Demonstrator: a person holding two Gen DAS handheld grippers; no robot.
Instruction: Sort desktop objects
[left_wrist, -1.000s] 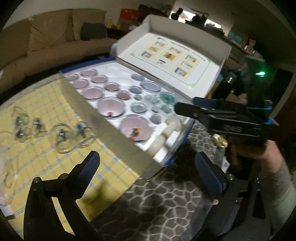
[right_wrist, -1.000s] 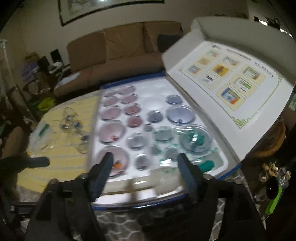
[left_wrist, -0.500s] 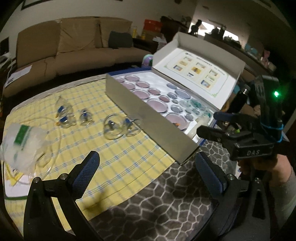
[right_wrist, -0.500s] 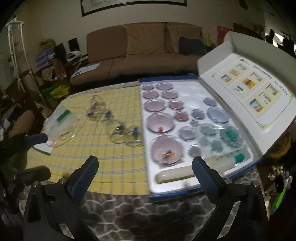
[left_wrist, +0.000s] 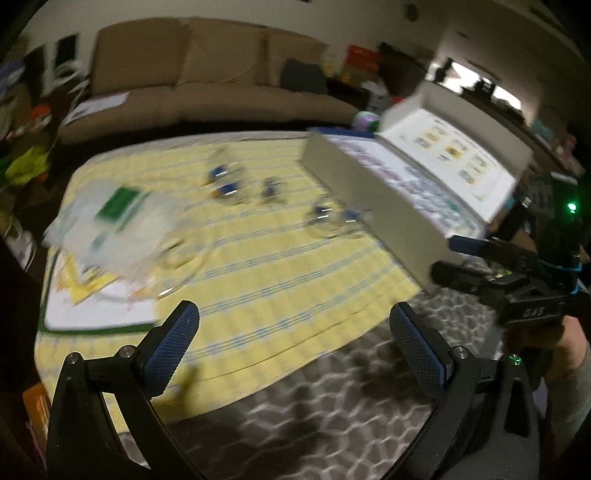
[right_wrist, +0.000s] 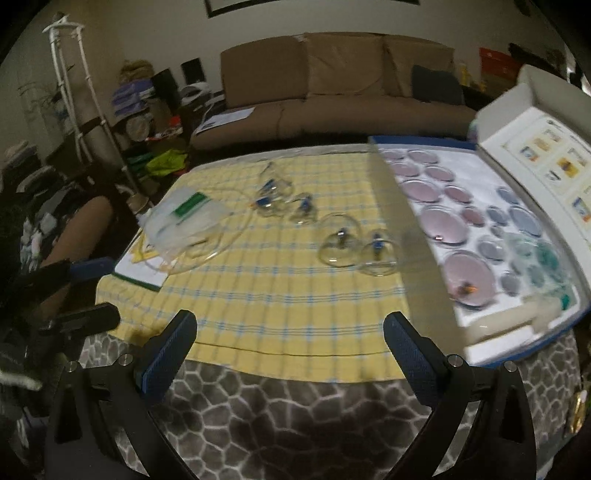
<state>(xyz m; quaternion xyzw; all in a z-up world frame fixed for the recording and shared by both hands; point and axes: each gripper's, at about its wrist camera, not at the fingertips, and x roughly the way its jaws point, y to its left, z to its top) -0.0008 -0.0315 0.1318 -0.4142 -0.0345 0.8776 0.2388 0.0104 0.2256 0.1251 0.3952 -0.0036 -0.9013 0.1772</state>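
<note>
Clear glass cups (right_wrist: 340, 242) lie loose on the yellow cloth (right_wrist: 258, 295) beside the open case (right_wrist: 480, 229), awaiting sorting; left claw (left_wrist: 295, 332) and right claw (right_wrist: 290, 339) both gape wide, empty.

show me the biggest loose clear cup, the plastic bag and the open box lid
biggest loose clear cup (right_wrist: 340, 240), right wrist view, on its dome
plastic bag (right_wrist: 181, 218), right wrist view, on its middle below the green label
open box lid (right_wrist: 546, 158), right wrist view, on the printed inner face

Motion blur is smearing your left wrist view, making the clear cups (left_wrist: 325, 218) and plastic bag (left_wrist: 110, 221) unreadable.
</note>
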